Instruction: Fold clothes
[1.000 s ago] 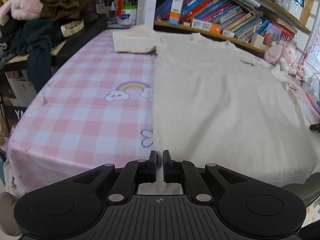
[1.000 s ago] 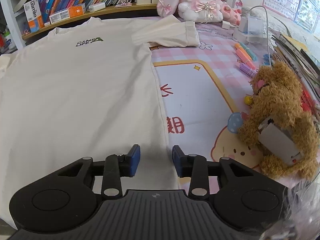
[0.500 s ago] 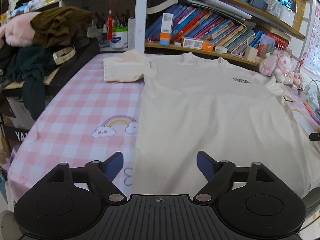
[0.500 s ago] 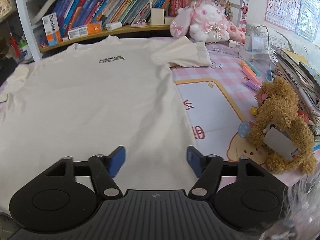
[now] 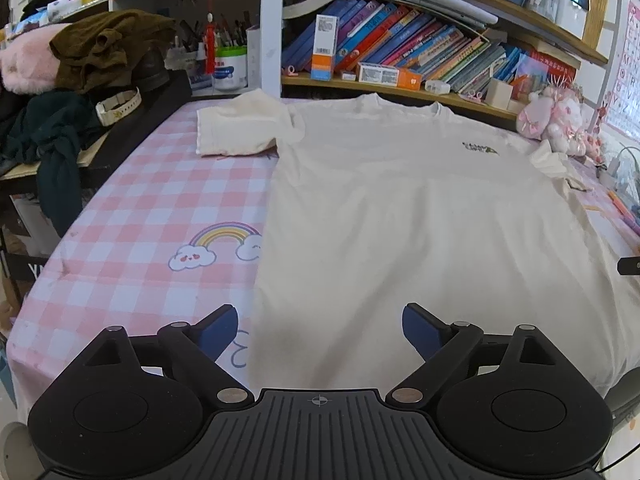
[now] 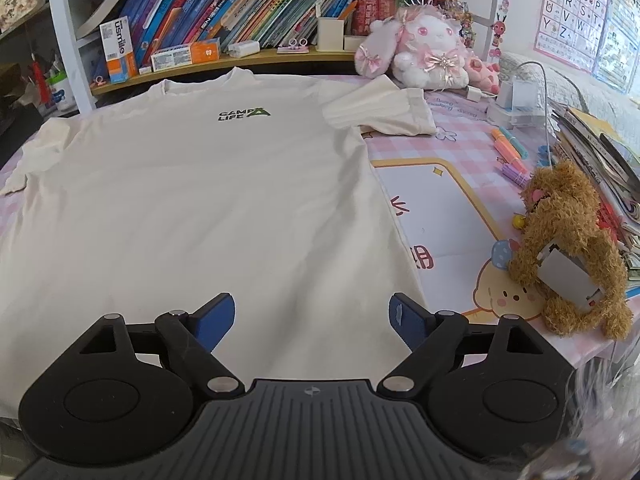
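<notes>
A cream T-shirt (image 5: 400, 208) (image 6: 192, 200) lies spread flat, front up, on the pink checked table (image 5: 132, 232), collar toward the bookshelf and a small green logo on its chest. Both short sleeves lie out to the sides. My left gripper (image 5: 320, 330) hovers over the shirt's near left hem; its jaws are opening wide and hold nothing. Above the near right hem my right gripper (image 6: 312, 316) is likewise opening, with nothing between its blue pads. A black tip of the right gripper shows at the far right edge of the left wrist view.
A heap of dark and pink clothes (image 5: 68, 92) sits left of the table. Bookshelves (image 6: 224, 12) line the back. A pink plush rabbit (image 6: 424, 52), markers (image 6: 508, 148), a charger with cable, stacked books and a brown plush bear (image 6: 572, 248) crowd the right side.
Both grippers went from nearly shut at the shirt's hem to wide open, letting the fabric go. Both pulled back from the table, so more of the shirt shows.
</notes>
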